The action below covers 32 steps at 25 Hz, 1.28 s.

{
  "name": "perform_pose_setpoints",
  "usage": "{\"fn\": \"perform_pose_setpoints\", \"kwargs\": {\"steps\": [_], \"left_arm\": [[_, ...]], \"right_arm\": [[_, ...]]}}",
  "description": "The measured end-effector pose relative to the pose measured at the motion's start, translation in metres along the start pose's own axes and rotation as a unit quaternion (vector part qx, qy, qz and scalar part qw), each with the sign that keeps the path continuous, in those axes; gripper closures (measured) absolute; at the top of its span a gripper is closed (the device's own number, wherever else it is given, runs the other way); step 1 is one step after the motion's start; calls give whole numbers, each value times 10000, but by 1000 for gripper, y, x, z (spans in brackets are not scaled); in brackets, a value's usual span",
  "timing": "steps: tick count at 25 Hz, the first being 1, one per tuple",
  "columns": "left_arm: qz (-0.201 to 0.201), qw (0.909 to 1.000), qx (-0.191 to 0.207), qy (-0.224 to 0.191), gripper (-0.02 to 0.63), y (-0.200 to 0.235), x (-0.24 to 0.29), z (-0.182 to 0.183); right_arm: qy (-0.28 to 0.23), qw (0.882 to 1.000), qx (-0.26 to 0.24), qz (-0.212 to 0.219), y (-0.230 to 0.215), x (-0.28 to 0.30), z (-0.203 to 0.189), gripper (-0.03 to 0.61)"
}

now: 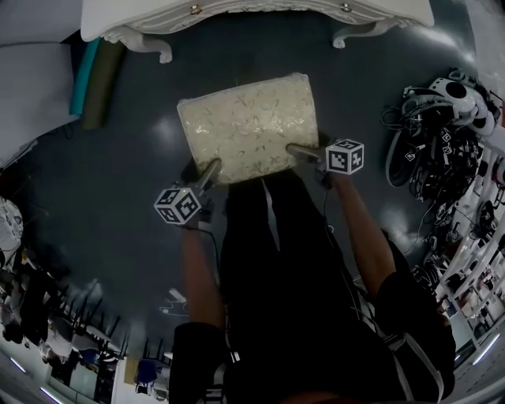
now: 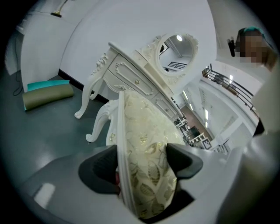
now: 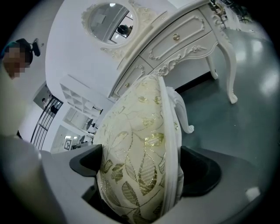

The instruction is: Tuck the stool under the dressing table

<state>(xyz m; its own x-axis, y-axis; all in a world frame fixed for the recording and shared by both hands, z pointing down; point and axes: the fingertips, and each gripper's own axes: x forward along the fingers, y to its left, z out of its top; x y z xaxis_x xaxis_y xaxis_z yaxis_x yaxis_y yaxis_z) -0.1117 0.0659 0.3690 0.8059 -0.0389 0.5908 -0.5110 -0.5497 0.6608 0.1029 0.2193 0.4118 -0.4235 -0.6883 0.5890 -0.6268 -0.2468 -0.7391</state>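
Two grips: left gripper (image 2: 142,164) and right gripper (image 3: 144,166) clamp the stool (image 1: 248,130) at its near corners | cushion (image 3: 131,122) likely soft, frame (image 3: 169,131) rigid | hold frame

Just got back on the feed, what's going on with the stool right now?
A person grips the stool with both claws. The left claw and the right claw are each shut on a near corner of its padded seat. The stool sits in front of the white dressing table, not yet tucked under it.
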Motion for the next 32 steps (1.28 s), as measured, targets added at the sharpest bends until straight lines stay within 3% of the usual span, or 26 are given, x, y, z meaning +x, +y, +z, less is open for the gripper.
{"fn": "perform_pose_setpoints", "kwargs": {"steps": [6,15,32], "left_arm": [[-40,9999,150,56,264,-33,33,0],[-146,9992,354,63,265,-46,94,10],[-387,9982,442,135,267,14,189,63]], "right_arm": [[-148,9999,61,16,-30,-32,9,14],[-460,9987,226,-43,-83,-44,26,14],[-668,9968,344,-255,-147,18,87,15]]}}
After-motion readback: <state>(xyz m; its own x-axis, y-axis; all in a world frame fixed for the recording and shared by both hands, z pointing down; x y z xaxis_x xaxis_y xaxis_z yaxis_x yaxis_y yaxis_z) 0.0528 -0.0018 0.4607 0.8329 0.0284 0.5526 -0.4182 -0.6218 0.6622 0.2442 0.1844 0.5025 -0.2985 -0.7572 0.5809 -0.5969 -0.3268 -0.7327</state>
